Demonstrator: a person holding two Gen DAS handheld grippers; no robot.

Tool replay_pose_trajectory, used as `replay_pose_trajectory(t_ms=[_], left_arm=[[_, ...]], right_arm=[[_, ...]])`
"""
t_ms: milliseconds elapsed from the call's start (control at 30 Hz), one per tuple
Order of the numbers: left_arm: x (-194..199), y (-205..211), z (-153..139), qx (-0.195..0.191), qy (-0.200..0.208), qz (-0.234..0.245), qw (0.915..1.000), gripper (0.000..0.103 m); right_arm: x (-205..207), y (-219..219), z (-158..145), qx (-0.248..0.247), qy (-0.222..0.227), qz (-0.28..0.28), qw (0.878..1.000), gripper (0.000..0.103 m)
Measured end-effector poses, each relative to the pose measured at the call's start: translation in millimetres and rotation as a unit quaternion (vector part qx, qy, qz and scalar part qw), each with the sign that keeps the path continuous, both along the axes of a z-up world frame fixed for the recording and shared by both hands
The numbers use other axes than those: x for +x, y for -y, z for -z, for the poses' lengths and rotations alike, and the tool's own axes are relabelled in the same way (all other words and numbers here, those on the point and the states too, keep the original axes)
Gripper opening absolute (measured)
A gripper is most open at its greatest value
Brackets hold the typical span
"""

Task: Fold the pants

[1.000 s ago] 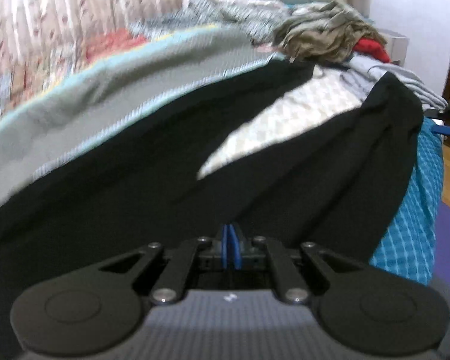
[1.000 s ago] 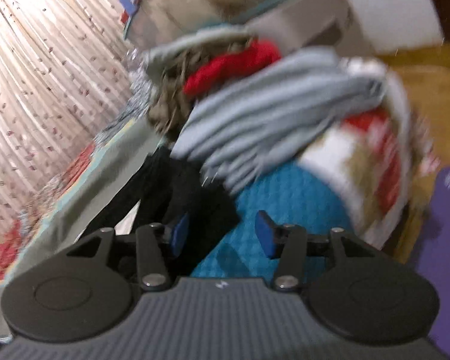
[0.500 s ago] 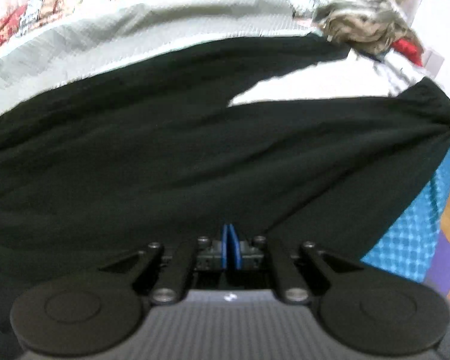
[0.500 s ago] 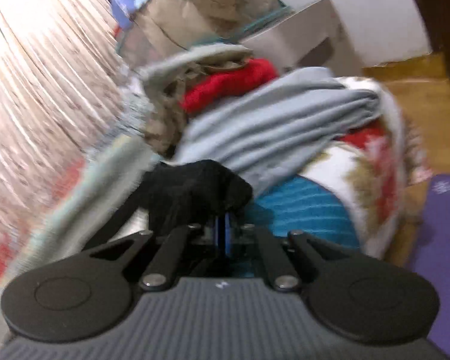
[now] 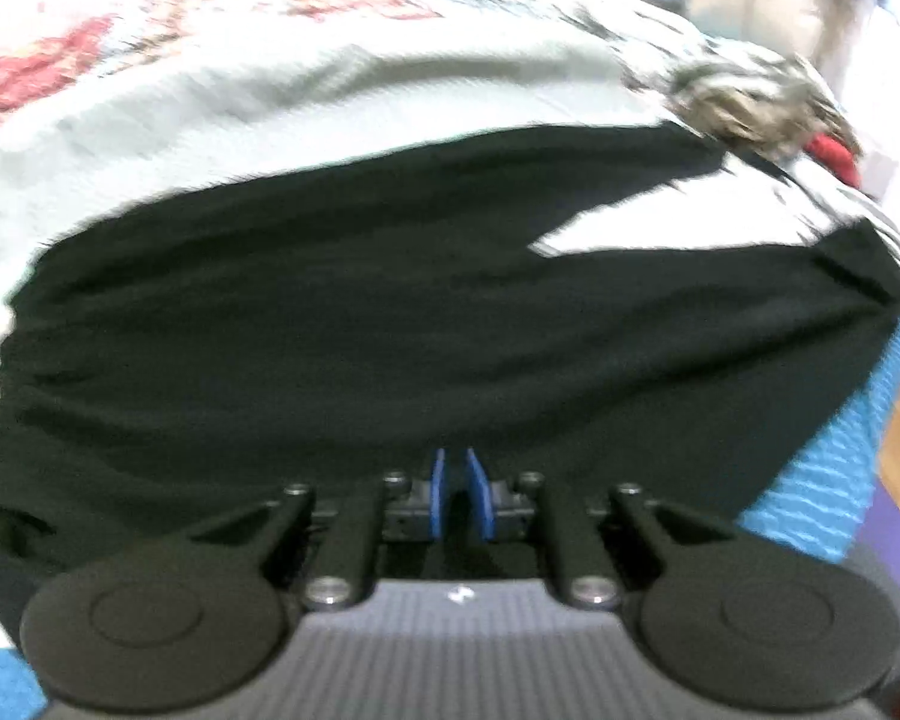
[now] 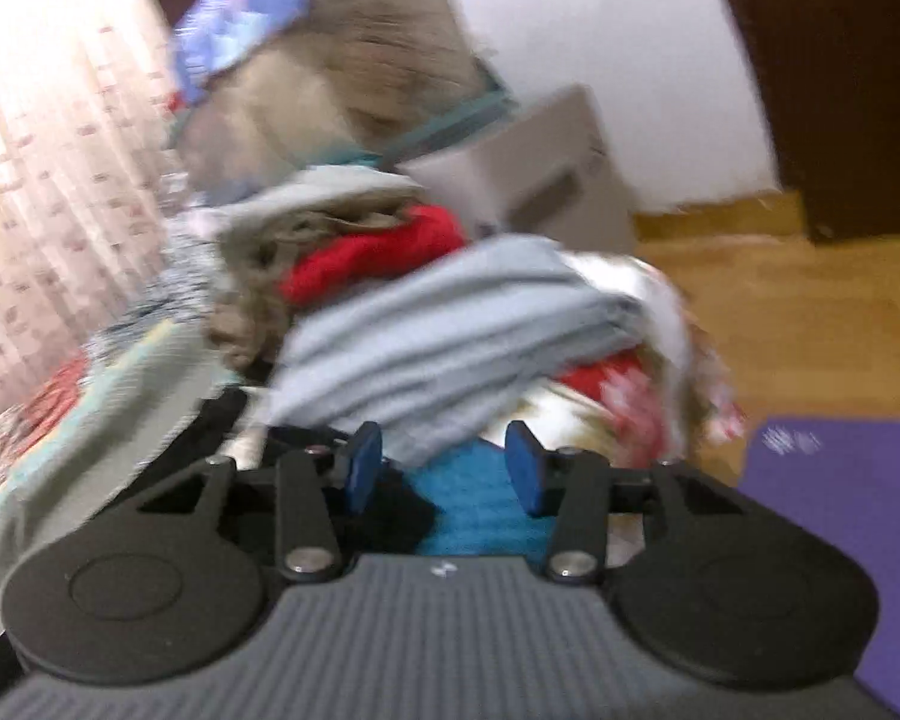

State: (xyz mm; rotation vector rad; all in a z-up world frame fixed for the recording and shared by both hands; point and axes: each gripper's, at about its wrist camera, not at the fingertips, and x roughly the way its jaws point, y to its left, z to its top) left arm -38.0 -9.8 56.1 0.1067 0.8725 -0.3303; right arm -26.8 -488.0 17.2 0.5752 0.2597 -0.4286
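Left gripper [image 5: 455,495] is tilted steeply down over the black pants [image 5: 426,324], which are spread flat across the bed [image 5: 306,90], legs parted toward the clothes pile [image 5: 750,102]. Its blue fingers [image 5: 437,492] are opening, with a narrow slit between them; dark cloth lies just beyond, and whether any is pinched cannot be told. Half a second earlier these fingers were pressed together. Right gripper [image 6: 444,468] is angled shallowly downward toward the pile of grey and red clothes [image 6: 450,324] at the bed's edge. Its fingers [image 6: 363,462] are opening and stand well apart, with nothing gripped; a pants end [image 6: 402,516] lies below the left one on the blue sheet [image 6: 480,510]. Half a second earlier they were closed on that black cloth.
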Motion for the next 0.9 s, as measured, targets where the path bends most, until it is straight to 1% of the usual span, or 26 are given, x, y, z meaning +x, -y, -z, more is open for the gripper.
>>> replay_pose_trajectory(t_ms=[67, 133, 233, 300, 333, 367, 400, 467, 567, 633, 667, 700, 733, 767, 833, 867, 900], left_arm=[[15, -22, -12, 0.024, 0.024, -0.021, 0.9992, 0.012], [38, -42, -26, 0.052, 0.049, -0.051, 0.9961, 0.017], [82, -69, -43, 0.116, 0.092, -0.092, 0.9847, 0.018], [113, -82, -47, 0.146, 0.111, -0.099, 0.9780, 0.019], [128, -82, -47, 0.158, 0.118, -0.096, 0.9757, 0.023], [144, -86, -44, 0.174, 0.127, -0.094, 0.9720, 0.026], [160, -88, -39, 0.190, 0.135, -0.090, 0.9683, 0.032], [185, -91, -27, 0.213, 0.143, -0.081, 0.9630, 0.034], [220, -87, -1, 0.244, 0.145, -0.049, 0.9576, 0.035], [237, -84, 18, 0.266, 0.139, -0.023, 0.9536, 0.043], [244, -82, 25, 0.272, 0.136, -0.012, 0.9525, 0.046], [248, -83, 32, 0.274, 0.134, 0.000, 0.9523, 0.050], [253, -82, 38, 0.274, 0.131, 0.011, 0.9528, 0.055], [257, -81, 44, 0.270, 0.126, 0.022, 0.9544, 0.056], [265, -83, 56, 0.255, 0.109, 0.038, 0.9600, 0.056], [265, -82, 63, 0.255, 0.099, 0.044, 0.9608, 0.056], [268, -82, 70, 0.259, 0.091, 0.053, 0.9601, 0.050]], right_arm=[[30, -8, -15, 0.016, 0.016, -0.046, 0.999, 0.048], [69, -17, -30, 0.032, 0.023, -0.090, 0.995, 0.048], [136, -31, -49, 0.055, 0.006, -0.149, 0.987, 0.048], [190, -40, -59, 0.056, -0.010, -0.167, 0.984, 0.048], [211, -46, -63, 0.051, -0.020, -0.172, 0.984, 0.048], [235, -51, -65, 0.049, -0.031, -0.174, 0.983, 0.049], [260, -54, -66, 0.056, -0.044, -0.173, 0.982, 0.049], [305, -59, -62, 0.076, -0.069, -0.166, 0.981, 0.049], [365, -70, -48, 0.081, -0.123, -0.139, 0.979, 0.049], [389, -75, -37, 0.085, -0.162, -0.119, 0.976, 0.054], [401, -77, -31, 0.089, -0.180, -0.109, 0.974, 0.055], [410, -78, -25, 0.096, -0.192, -0.099, 0.972, 0.056], [418, -79, -19, 0.106, -0.195, -0.088, 0.971, 0.056], [424, -80, -17, 0.113, -0.193, -0.081, 0.971, 0.057], [440, -87, -10, 0.114, -0.207, -0.080, 0.969, 0.064], [447, -91, -7, 0.107, -0.222, -0.077, 0.966, 0.067], [456, -95, -2, 0.095, -0.239, -0.071, 0.964, 0.067]])
